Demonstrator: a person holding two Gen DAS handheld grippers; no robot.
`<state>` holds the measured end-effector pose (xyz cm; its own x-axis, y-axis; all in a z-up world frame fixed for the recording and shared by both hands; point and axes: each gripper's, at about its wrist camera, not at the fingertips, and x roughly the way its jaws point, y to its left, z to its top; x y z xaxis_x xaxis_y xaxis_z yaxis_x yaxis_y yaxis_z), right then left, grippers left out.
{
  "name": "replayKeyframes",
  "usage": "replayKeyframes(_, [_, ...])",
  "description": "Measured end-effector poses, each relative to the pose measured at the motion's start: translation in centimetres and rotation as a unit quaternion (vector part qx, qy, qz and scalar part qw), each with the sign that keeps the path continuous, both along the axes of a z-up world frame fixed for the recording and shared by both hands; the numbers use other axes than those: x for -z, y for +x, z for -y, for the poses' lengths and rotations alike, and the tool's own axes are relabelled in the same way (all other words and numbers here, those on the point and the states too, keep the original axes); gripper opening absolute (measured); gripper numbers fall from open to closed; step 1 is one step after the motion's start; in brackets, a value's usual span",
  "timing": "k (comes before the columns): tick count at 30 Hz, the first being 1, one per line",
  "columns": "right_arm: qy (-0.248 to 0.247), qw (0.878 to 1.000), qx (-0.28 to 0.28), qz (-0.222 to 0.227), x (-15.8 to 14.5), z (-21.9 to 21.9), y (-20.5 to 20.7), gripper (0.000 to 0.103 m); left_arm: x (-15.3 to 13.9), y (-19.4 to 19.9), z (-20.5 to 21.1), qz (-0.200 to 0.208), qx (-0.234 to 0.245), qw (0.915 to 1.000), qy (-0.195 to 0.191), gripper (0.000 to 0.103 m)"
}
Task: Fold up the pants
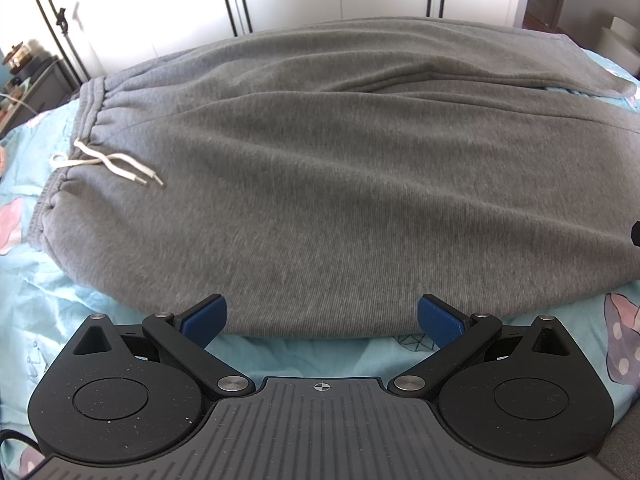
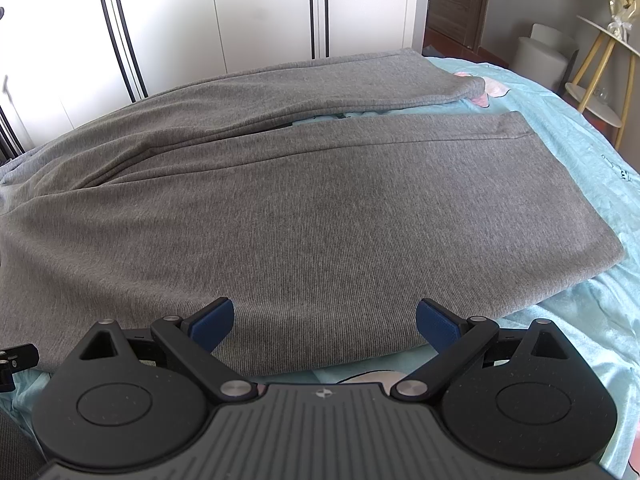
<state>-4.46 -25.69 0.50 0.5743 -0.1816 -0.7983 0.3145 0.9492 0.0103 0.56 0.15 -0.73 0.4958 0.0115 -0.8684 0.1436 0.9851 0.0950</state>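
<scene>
- The bed [image 1: 48, 280], under a light blue printed sheet, carries everything and shows along the lower and side edges of both views.
- The grey sweatpants [image 1: 320, 184] lie flat across it, filling the middle of each frame: waistband at the left of the left wrist view, both legs running to the right, with a narrow gap of sheet between them in the upper middle of the right wrist view.
- The fleece looks thick, soft and limp; I judge it will sag and drag instead of sliding, so pinching its near edge at two spread points seems best.
- The left gripper [image 1: 322, 320] hangs at the bottom centre, jaws wide apart and empty, with the near fabric edge between its pads.
- The right gripper [image 2: 325, 320] likewise stands spread and empty over the near leg's edge.
- The white drawstring [image 1: 108, 164] lies loose at the left.
</scene>
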Motion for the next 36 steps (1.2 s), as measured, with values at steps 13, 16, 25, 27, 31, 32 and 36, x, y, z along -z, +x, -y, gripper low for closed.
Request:
replayKeyframes(13, [0.001, 1.0, 0.0, 0.0, 0.0, 0.0, 0.0, 0.098, 0.0, 0.0, 0.0, -0.003, -0.001, 1.0, -0.001, 0.103])
replayKeyframes(16, [0.001, 1.0, 0.001, 0.001, 0.0, 0.0, 0.0, 0.098, 0.0, 0.0, 0.0, -0.003, -0.001, 1.0, -0.003, 0.103])
replayKeyframes(25, [0.0, 1.0, -0.001, 0.007, -0.1, -0.1, -0.2, 0.098, -0.3, 0.0, -0.2, 0.001, -0.002, 0.9999, -0.013, 0.103])
replayKeyframes(27, [-0.003, 1.0, -0.002, 0.006, -0.2, -0.2, -0.1, 0.098, -0.3, 0.0, -0.3, 0.001, -0.004, 0.9999, -0.014, 0.103])
replayKeyframes(31, [-0.002, 1.0, -0.014, 0.016, -0.9, -0.4, -0.2, 0.098, -0.7, -0.1, -0.6, 0.009, -0.004, 0.9996, -0.025, 0.103])
replayKeyframes(32, [0.004, 1.0, -0.017, 0.019, -1.0, -0.3, -0.2, 0.098, -0.6, 0.0, -0.6, 0.009, -0.006, 0.9996, -0.025, 0.103])
replayKeyframes(36, [0.027, 0.998, -0.013, 0.056, -2.0, 0.2, -0.5, 0.098, -0.5, 0.3, -0.8, 0.009, -0.008, 0.9994, -0.033, 0.103])
